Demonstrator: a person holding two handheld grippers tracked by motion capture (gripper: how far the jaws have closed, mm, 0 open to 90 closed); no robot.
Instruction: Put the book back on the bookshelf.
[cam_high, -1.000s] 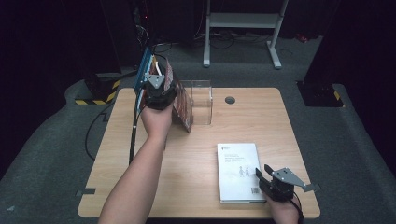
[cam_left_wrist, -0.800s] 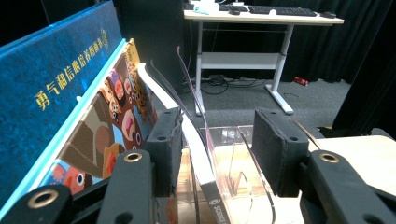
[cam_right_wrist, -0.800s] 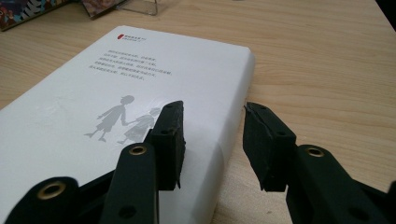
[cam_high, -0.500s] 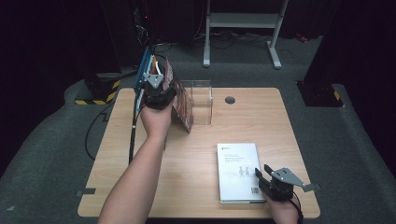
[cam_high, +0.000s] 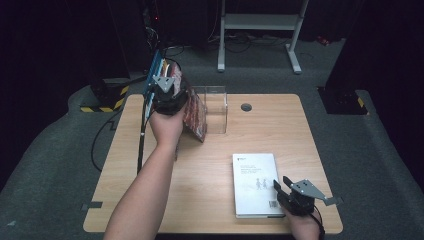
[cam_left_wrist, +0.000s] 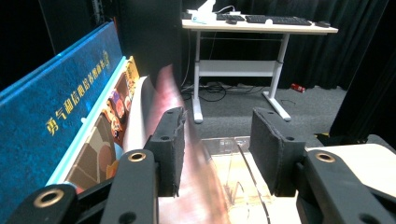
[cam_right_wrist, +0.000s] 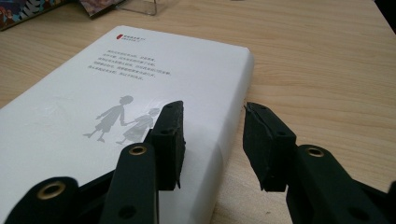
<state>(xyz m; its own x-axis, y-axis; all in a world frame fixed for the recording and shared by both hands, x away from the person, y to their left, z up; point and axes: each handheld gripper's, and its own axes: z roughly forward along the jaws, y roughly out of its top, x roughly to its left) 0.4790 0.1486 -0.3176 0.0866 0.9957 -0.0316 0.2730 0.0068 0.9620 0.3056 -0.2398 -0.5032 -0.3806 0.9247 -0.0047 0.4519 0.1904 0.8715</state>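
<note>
A white book (cam_high: 254, 182) with two grey figures on its cover (cam_right_wrist: 140, 84) lies flat at the table's near right. My right gripper (cam_high: 281, 184) stands open at its near right corner. In the right gripper view (cam_right_wrist: 212, 126) one jaw hovers over the cover and the other over the wood beside the edge. At the far left my left gripper (cam_high: 170, 80) is raised among leaning books beside a clear stand (cam_high: 215, 107). Its jaws (cam_left_wrist: 215, 135) are open. A blurred pink-red book (cam_left_wrist: 161, 98) runs past the left pad into the gap. A blue book (cam_left_wrist: 51, 112) leans farther left.
A colourful picture book (cam_left_wrist: 112, 112) stands between the blue and pink ones. The wooden table (cam_high: 270, 125) has a round cable hole (cam_high: 246, 107) near its far edge. A white desk frame (cam_high: 260, 25) stands on the carpet beyond. Black cables trail off the table's left side.
</note>
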